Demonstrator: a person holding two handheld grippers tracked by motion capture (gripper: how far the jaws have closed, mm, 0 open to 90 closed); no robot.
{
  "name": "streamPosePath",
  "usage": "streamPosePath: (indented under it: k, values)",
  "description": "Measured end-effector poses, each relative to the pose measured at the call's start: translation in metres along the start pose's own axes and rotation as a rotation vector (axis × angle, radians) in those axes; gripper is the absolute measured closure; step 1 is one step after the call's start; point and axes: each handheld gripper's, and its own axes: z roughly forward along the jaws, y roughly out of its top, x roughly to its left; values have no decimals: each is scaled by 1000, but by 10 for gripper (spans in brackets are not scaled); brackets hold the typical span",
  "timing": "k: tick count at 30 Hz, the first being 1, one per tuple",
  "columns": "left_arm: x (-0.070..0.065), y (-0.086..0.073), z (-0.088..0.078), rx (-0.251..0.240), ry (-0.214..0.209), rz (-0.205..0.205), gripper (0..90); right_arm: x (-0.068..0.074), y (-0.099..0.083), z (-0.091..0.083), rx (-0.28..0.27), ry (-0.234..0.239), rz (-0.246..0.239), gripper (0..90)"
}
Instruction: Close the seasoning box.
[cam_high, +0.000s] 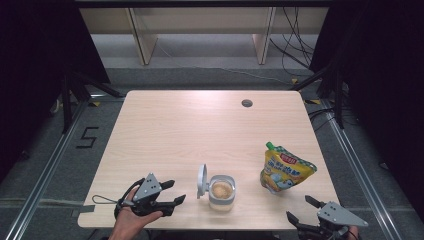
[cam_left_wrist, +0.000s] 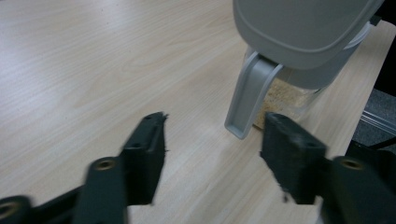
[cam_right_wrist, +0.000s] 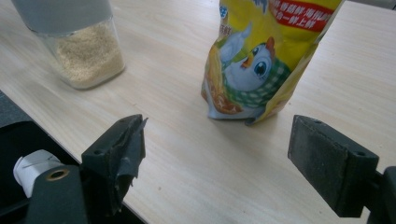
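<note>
A clear jar (cam_high: 221, 192) of beige granules stands near the table's front edge, its grey lid (cam_high: 202, 181) flipped up on the left side. To its left, my left gripper (cam_high: 177, 192) is open and points at the jar. In the left gripper view the jar (cam_left_wrist: 289, 95) and lid (cam_left_wrist: 303, 32) sit just ahead of my left gripper (cam_left_wrist: 215, 126), with the lid's tab close to the right jaw. A yellow stand-up pouch (cam_high: 285, 170) with a green cap stands right of the jar. My right gripper (cam_high: 298, 207) is open at the front right, short of the pouch (cam_right_wrist: 266, 60). The right gripper (cam_right_wrist: 217, 135) has nothing between its jaws.
The wooden table (cam_high: 200, 130) has a round cable hole (cam_high: 246, 103) at the back right. Both hands are at its front edge. Metal floor rails run along each side, and cables lie on the floor behind.
</note>
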Motion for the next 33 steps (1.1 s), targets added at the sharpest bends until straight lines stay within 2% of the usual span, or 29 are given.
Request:
streamPosePath:
  k: [2,4,6,7,8,10,12,13,15,16,17,18,19,20,22,23,26,27,28,29,33]
  values:
    - [-3,4,-4,-27,17,22,582,0,-1,1,4,6,16,200]
    - [-3,9,-7,-51,16,72,717,0,-1,0,4,4,18,201]
    - [-6,11,-10,-65,29,59,818,0,-1,0,4,-3,18,203]
    - [-5,12,-11,-67,20,78,854,2,-1,-1,11,-9,40,204]
    - [-6,13,-11,-64,17,76,876,1,-1,0,6,-15,19,205]
    - [-6,14,-10,-62,8,77,889,0,-1,-1,8,-21,15,206]
    - [-7,15,-10,-57,5,80,889,2,-1,-2,15,-18,37,208]
    - [-7,17,-9,-63,-1,77,889,0,-1,-2,7,-17,21,208]
    - [-8,18,-9,-57,-4,64,889,1,-2,-2,11,-15,41,209]
    - [-8,20,-9,-55,-1,82,889,2,-2,-2,9,-13,46,210]
    - [-8,21,-9,-55,-5,89,889,0,-2,-2,-2,-13,31,210]
    - [-8,22,-8,-58,-10,97,889,1,-2,-2,-2,-11,43,210]
    - [-9,22,-8,-58,-7,82,889,-1,-2,-2,-7,-10,17,210]
    - [-10,23,-6,-65,-14,63,889,-1,-2,-2,-4,-15,13,210]
    - [-9,26,-5,-58,-18,92,889,0,-2,-2,4,-9,24,211]
    - [-11,27,-5,-58,-14,80,889,0,-2,-3,5,-16,18,211]
    - [-14,31,-2,-69,-28,83,889,0,-2,-3,6,-17,10,211]
    - [-14,33,-2,-66,-34,109,889,0,-2,-2,4,-6,15,211]
    - [-16,34,-1,-70,-37,81,889,-2,-2,0,-4,-18,-4,212]
    - [-17,35,0,-79,-46,82,889,-1,-2,0,1,-5,5,212]
    - [-17,40,1,-80,-55,115,889,-1,-2,-1,1,4,14,213]
